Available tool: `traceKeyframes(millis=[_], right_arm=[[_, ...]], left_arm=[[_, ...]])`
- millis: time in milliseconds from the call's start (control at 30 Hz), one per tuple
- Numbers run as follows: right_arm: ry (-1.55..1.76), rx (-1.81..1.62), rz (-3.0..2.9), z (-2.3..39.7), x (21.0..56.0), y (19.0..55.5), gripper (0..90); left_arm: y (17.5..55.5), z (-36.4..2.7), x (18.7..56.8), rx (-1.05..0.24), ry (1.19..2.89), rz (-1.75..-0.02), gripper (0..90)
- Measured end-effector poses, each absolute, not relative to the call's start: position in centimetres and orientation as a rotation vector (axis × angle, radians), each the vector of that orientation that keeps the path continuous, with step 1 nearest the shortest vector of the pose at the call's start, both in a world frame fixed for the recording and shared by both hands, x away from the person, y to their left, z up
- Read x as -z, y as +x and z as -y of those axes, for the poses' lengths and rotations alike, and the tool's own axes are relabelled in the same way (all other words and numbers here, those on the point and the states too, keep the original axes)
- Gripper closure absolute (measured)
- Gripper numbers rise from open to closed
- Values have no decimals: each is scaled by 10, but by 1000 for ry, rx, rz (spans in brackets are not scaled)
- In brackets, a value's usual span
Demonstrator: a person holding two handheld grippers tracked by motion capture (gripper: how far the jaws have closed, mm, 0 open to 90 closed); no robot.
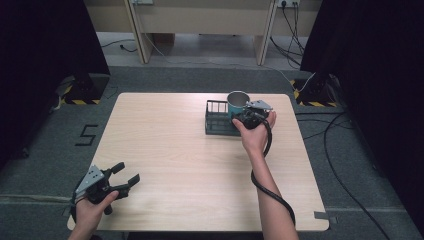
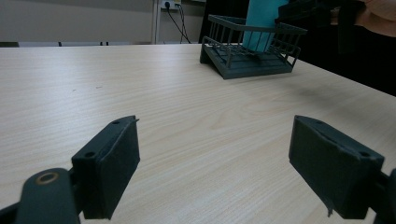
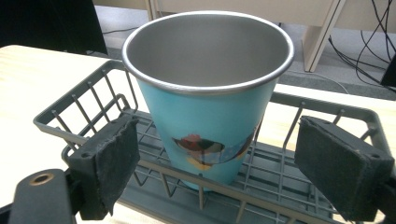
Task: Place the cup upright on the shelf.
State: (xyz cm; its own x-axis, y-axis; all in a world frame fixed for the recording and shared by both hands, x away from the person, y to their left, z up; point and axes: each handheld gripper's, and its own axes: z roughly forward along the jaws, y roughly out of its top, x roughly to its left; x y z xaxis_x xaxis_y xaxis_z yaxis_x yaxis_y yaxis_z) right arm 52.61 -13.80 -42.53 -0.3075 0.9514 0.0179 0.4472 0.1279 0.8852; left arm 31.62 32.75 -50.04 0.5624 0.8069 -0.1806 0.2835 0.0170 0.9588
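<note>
Now — one cup (image 3: pixel 208 116) in one rack (image 3: pixel 327 112) | right tool (image 3: pixel 215 158) wide at cup | left tool (image 2: pixel 215 168) wide

One teal cup (image 3: pixel 208 107) stood in one grey wire rack (image 3: pixel 79 109), the only rack on the surface (image 1: pixel 175 165), near its far edge. The cup carried one printed picture on its side. There were two grippers: the left gripper (image 1: pixel 124 175) at the near left corner and the right gripper (image 1: pixel 246 116) at the rack. Each had two black fingers (image 2: pixel 108 175), four in all. Two hands held them, one apiece, and one cable trailed from the right one across the surface.
</note>
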Motion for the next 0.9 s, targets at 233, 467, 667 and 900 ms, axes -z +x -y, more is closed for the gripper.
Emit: traceKeyframes(millis=[233, 467, 667, 900], right_arm=[[1340, -1132, -1827, 142, 423, 515, 147], [1337, -1142, -1829, 147, 423, 506, 147], [1329, -1152, -1832, 153, 422, 497, 148], [1319, -1161, -1842, 159, 423, 486, 148]], left_arm=[[316, -328, 500, -524, 1551, -958, 157], [316, -328, 500, -525, 1552, -958, 157], [316, -327, 501, -526, 1556, -957, 157], [316, -327, 501, -527, 1559, -957, 157]])
